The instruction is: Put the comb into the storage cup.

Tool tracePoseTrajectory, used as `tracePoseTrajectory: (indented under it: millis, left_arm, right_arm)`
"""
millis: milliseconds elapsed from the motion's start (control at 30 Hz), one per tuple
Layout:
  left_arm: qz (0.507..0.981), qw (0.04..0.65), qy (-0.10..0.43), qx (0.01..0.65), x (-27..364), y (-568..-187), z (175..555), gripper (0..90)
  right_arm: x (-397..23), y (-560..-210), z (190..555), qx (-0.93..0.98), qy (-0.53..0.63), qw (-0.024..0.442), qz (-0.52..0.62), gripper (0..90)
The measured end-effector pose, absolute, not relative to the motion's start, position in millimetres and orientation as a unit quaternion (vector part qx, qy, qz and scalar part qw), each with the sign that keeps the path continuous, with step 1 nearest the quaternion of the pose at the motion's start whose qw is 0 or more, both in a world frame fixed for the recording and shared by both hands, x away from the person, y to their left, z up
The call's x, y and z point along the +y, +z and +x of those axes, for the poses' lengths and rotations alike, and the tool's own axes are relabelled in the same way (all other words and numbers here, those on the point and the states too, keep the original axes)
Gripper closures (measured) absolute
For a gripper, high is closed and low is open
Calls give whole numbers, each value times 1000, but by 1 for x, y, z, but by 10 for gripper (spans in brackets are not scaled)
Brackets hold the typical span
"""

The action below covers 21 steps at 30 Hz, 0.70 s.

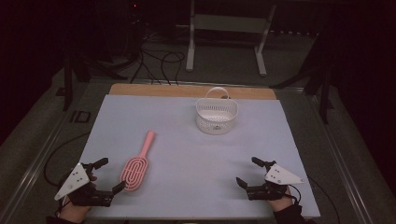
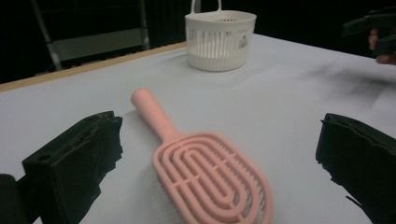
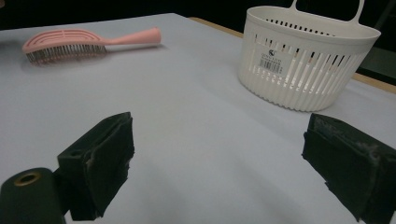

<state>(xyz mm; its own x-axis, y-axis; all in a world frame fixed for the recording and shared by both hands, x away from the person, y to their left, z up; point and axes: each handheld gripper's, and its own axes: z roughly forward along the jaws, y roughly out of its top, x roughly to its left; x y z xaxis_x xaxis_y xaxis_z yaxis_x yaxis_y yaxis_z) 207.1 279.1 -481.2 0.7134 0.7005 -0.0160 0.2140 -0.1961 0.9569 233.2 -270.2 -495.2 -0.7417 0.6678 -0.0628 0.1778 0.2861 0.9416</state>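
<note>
A pink vented hairbrush [image 1: 137,163] lies bristles down on the pale blue sheet, handle toward the far side. Up close, the hairbrush [image 2: 201,163] has its head between my left jaws but untouched. My left gripper [image 1: 110,173] stands open at the table's front left, just left of the brush head. A white slotted basket [image 1: 216,114] with a handle stands upright at the far middle, also seen as the basket [image 3: 306,58]. My right gripper [image 1: 250,171] is open at the front right, holding nothing. The hairbrush [image 3: 84,42] lies far off to its left.
The pale blue sheet [image 1: 196,158] covers the table, with a strip of bare wood [image 1: 187,90] along the far edge. Beyond the table are cables [image 1: 159,63] on the floor and a white stand's legs [image 1: 224,42]. The right gripper [image 2: 373,32] shows far right.
</note>
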Motion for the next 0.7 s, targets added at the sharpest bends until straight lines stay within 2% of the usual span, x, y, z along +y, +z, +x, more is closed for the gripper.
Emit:
tracePoseTrajectory:
  millis: [700]
  left_arm:
    - [759, 559, 204, 264, 264, -443, 221, 0]
  right_arm:
    - [-271, -493, 233, 759, 543, 228, 279, 88]
